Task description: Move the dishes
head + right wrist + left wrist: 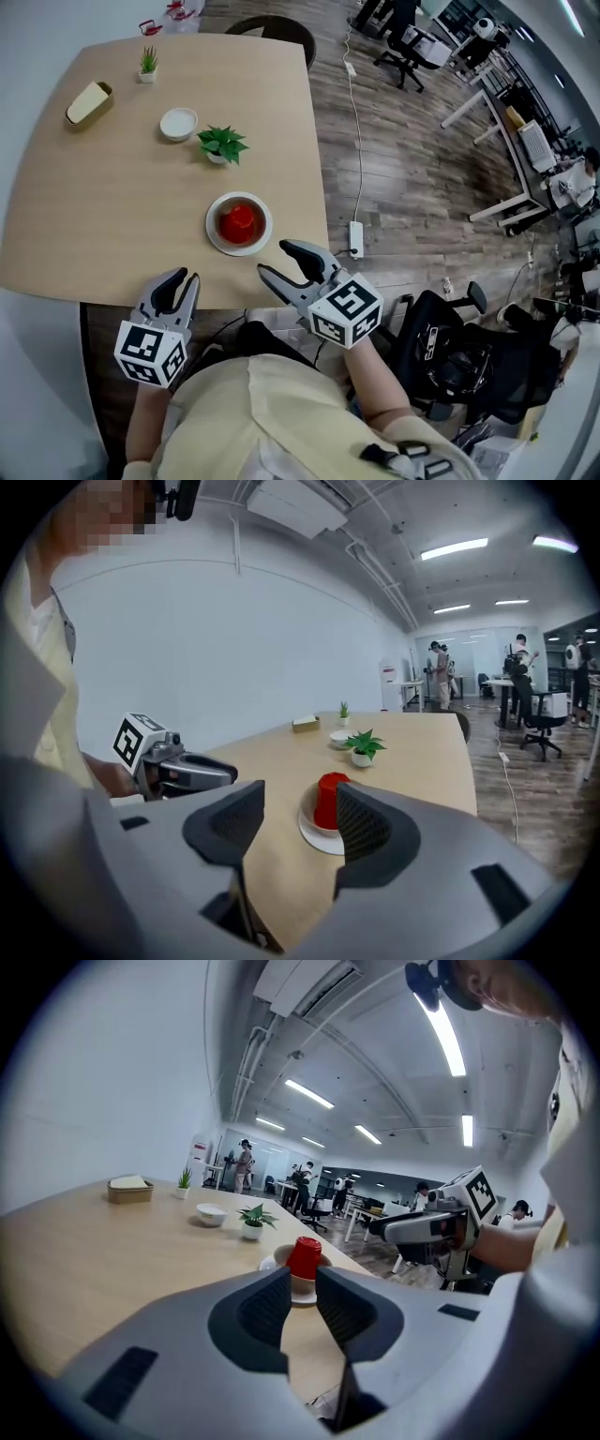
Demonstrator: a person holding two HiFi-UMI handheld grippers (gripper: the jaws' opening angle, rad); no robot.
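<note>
The light wooden table with rounded corners point(112, 216) carried the round white glazed plate point(215, 236) near its front edge, and I took that plate as my reference. The right gripper point(275, 260) hovered just off that edge, to the plate's near right, with its jaws wide apart and empty. The left gripper point(178, 286) hung further off to the plate's near left, its jaws parted only narrowly, with nothing between them.

Hazards I judged from there:
- A pinch on the thin, smooth plate rim could slip or tilt it, and so close to the edge the plate could go over.
- The red plastic cup point(239, 220), tapered and standing upside down in what looked like a shallow bowl at the plate's centre, could topple if the plate were jolted.

The table surface was matt with a fine grain. The jaw pads were dark and ribbed. The plate was glossy and the cup smooth-walled.
</note>
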